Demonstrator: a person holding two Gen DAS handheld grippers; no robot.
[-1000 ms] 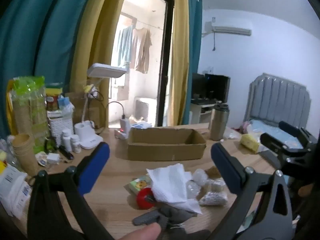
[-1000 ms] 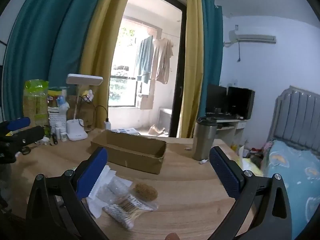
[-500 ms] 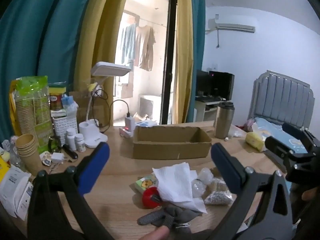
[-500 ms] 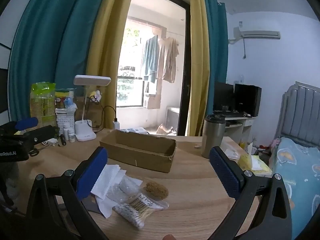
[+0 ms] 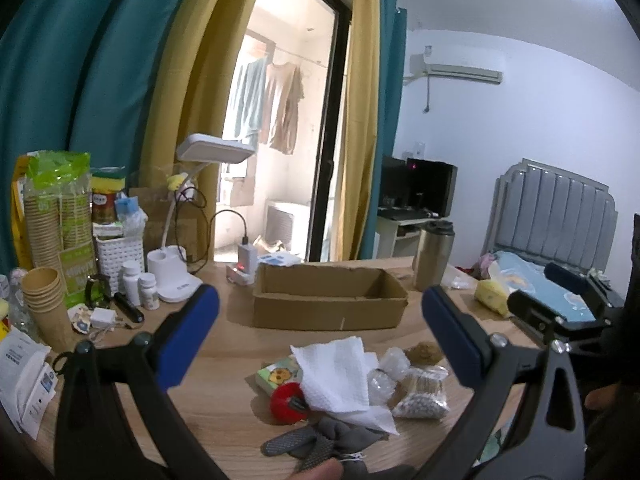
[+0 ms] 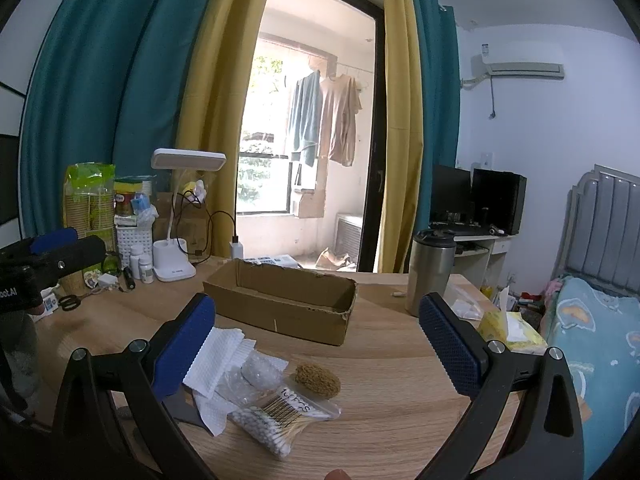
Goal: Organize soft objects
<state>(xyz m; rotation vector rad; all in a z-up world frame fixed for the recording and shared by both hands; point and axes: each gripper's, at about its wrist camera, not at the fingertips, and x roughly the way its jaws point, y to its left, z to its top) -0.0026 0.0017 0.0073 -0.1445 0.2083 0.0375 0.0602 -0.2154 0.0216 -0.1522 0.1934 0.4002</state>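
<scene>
A pile of soft things lies on the wooden table: a white paper towel (image 5: 336,376) (image 6: 216,360), a grey glove (image 5: 320,442), a red round item (image 5: 286,400), a cotton-swab bag (image 5: 422,398) (image 6: 280,416), a brown scrub ball (image 6: 318,378) and clear bubble wrap (image 6: 256,372). Behind them stands an empty cardboard box (image 5: 328,300) (image 6: 280,306). My left gripper (image 5: 320,338) hovers open above the pile, holding nothing. My right gripper (image 6: 316,344) is also open and empty over the pile's right side.
Paper cups (image 5: 44,308), pill bottles (image 5: 138,288), a white desk lamp (image 5: 176,276) and a charger crowd the table's left back. A steel tumbler (image 6: 430,272) and a yellow tissue pack (image 6: 508,330) stand right. A bed (image 6: 592,344) lies beyond the right edge.
Both grippers have lifted and pulled back slightly, so the pile and box sit a little lower and farther in view. Both stay open.
</scene>
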